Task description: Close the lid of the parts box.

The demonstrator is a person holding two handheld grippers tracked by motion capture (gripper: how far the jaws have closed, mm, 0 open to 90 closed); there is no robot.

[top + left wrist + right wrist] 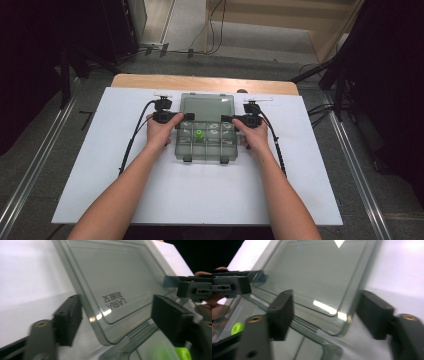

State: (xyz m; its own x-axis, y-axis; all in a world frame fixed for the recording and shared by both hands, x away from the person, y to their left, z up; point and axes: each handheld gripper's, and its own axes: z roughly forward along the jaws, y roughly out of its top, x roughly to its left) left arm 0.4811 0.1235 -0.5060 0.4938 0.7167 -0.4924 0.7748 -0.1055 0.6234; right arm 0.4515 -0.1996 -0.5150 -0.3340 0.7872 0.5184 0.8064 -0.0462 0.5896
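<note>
A smoky clear compartment box (pixel 205 159) lies on the white board with its lid (pixel 207 106) folded open toward the far side. A small green piece (pixel 198 134) sits in one middle compartment. My left gripper (pixel 184 119) reaches in from the box's left side near the hinge. Its jaws straddle the lid's near corner (pixel 112 272) without clearly pressing on it, so the left gripper (pixel 117 317) is open. My right gripper (pixel 227 119) mirrors it on the right. The other lid corner (pixel 317 272) lies between its pads, and the right gripper (pixel 327 315) is open.
The white board (pixel 200 200) covers a wooden table (pixel 200 81), with bare room in front of the box. Two black latches (pixel 187 159) hang off the box's front edge. A cable (pixel 131 142) trails from each gripper toward the person. Floor rails run along both sides.
</note>
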